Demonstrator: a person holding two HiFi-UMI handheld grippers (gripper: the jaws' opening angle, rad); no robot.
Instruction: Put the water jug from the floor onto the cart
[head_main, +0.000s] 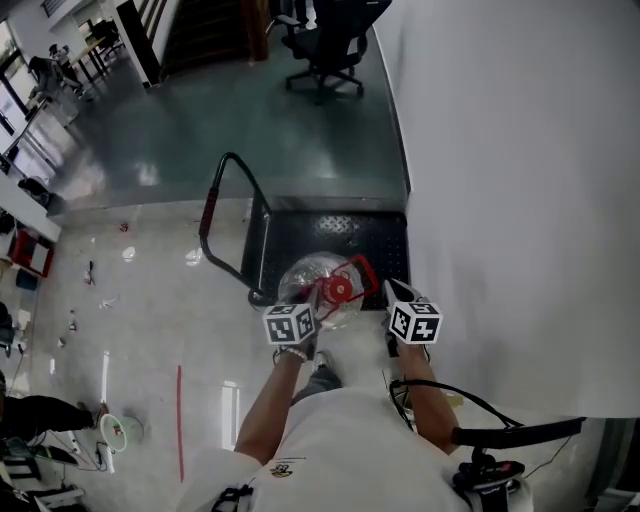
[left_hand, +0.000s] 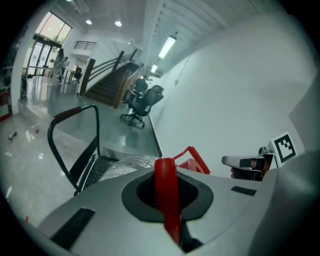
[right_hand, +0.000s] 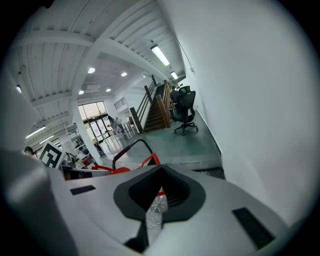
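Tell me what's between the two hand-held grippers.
The red-capped water jug is between the left hand-held gripper and the right hand-held gripper; the head view shows it.

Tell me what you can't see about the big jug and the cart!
- Whether the water jug sits on the cart or hangs above it: head view looks straight down.
- Jug's bottom: hidden by its own body in head view, by the left gripper and right gripper in their own views.
- Cart's wheels: under its deck, head view.
- Person by the far doors: too small, left gripper view.
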